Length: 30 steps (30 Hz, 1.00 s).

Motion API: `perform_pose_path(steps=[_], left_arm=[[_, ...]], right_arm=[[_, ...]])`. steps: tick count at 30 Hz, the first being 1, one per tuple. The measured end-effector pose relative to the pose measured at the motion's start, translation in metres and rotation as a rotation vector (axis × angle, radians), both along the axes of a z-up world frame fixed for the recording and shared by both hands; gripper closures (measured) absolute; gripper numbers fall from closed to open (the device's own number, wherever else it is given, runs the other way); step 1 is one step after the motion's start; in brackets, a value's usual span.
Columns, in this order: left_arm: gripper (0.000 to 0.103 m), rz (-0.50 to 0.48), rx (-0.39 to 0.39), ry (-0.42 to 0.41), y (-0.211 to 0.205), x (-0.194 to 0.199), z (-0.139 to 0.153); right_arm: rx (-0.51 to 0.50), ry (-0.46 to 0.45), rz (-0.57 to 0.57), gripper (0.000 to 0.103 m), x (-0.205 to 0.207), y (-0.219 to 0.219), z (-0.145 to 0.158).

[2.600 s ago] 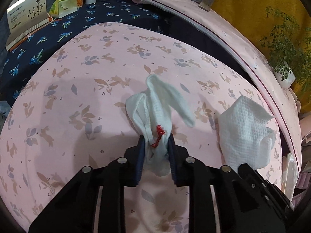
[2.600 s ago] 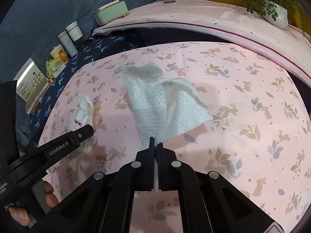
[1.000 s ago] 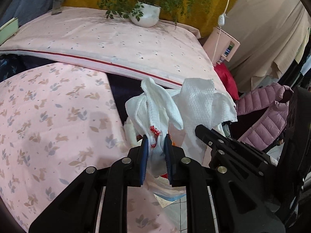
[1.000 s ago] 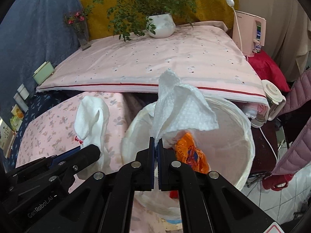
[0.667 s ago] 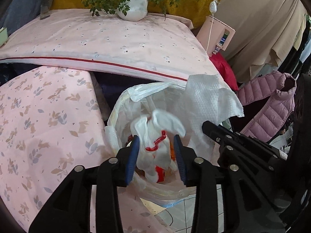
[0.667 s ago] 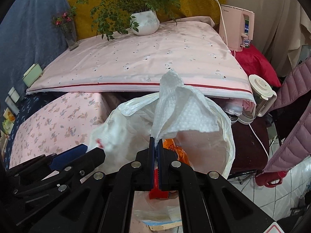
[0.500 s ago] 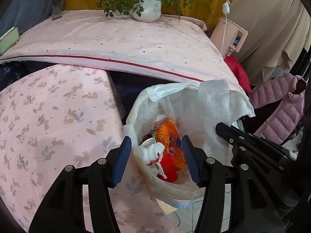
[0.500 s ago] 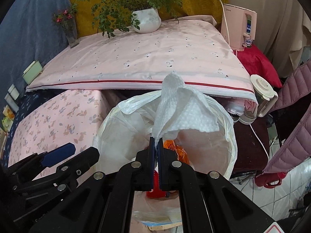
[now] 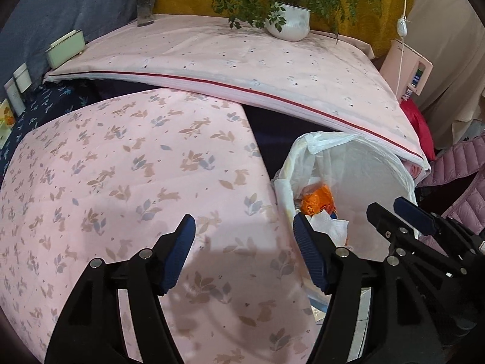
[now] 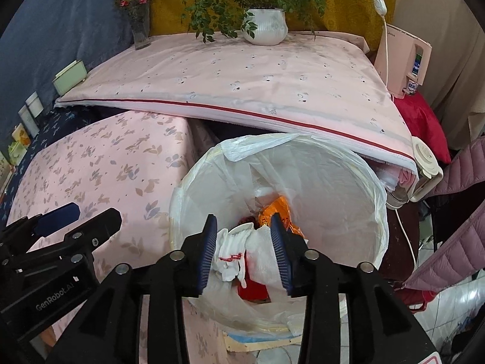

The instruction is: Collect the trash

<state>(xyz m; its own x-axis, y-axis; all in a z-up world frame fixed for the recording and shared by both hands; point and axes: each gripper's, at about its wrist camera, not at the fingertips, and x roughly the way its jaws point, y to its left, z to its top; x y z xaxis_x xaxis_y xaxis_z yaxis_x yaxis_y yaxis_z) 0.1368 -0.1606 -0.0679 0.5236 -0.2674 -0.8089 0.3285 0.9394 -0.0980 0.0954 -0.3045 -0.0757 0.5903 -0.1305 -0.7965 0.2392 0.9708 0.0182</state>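
Note:
The bin with a white liner (image 10: 357,182) stands by the corner of the pink rabbit-print cloth (image 9: 121,182). Inside lie a white tissue with a red stain (image 10: 230,253), a white paper towel (image 10: 262,241) and orange wrapping (image 10: 274,209). My right gripper (image 10: 243,223) hangs over the bin's mouth, its jaws opening; both tissues show in the gap but lie loose below the pads. My left gripper (image 9: 242,227) is over the cloth's edge beside the bin (image 9: 357,157), jaws opening with nothing between them. Each gripper shows in the other's view: right (image 9: 394,209), left (image 10: 81,214).
A pink mattress with a red stripe (image 10: 257,85) overhangs the bin behind. A potted plant (image 10: 266,25) and a vase (image 10: 139,30) stand on it. A pink appliance (image 10: 406,54), a white kettle (image 10: 424,157) and a pink puffer jacket (image 10: 454,242) crowd the right.
Both grippers carried their tissues from the cloth to the bin. The left let the stained tissue fall in and swung back left; the right then opened and its paper towel dropped in.

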Motion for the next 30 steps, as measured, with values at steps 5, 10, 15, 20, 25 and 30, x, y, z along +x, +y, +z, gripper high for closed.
perform_pose_path(steps=[5,10,15,20,25,30], left_arm=[[0.039,0.05,0.029,0.012,0.017,-0.01,-0.003],[0.038,0.084,0.058,0.009,0.03,-0.019,-0.006],[0.033,0.103,0.07,0.009,0.039,-0.028,-0.007],[0.027,0.122,0.068,0.004,0.046,-0.035,-0.005],[0.024,0.123,0.079,-0.009,0.049,-0.042,-0.004],[0.017,0.151,0.07,-0.014,0.053,-0.046,-0.002]], right_arm=[[-0.035,0.018,0.04,0.052,-0.008,0.014,0.001],[-0.034,0.024,0.056,0.042,-0.016,0.023,0.0],[-0.046,0.024,0.07,0.032,-0.022,0.029,0.001],[-0.041,0.01,0.089,0.019,-0.03,0.034,0.003],[-0.043,-0.007,0.099,0.017,-0.035,0.038,0.006],[-0.037,-0.011,0.094,0.015,-0.041,0.038,0.007]])
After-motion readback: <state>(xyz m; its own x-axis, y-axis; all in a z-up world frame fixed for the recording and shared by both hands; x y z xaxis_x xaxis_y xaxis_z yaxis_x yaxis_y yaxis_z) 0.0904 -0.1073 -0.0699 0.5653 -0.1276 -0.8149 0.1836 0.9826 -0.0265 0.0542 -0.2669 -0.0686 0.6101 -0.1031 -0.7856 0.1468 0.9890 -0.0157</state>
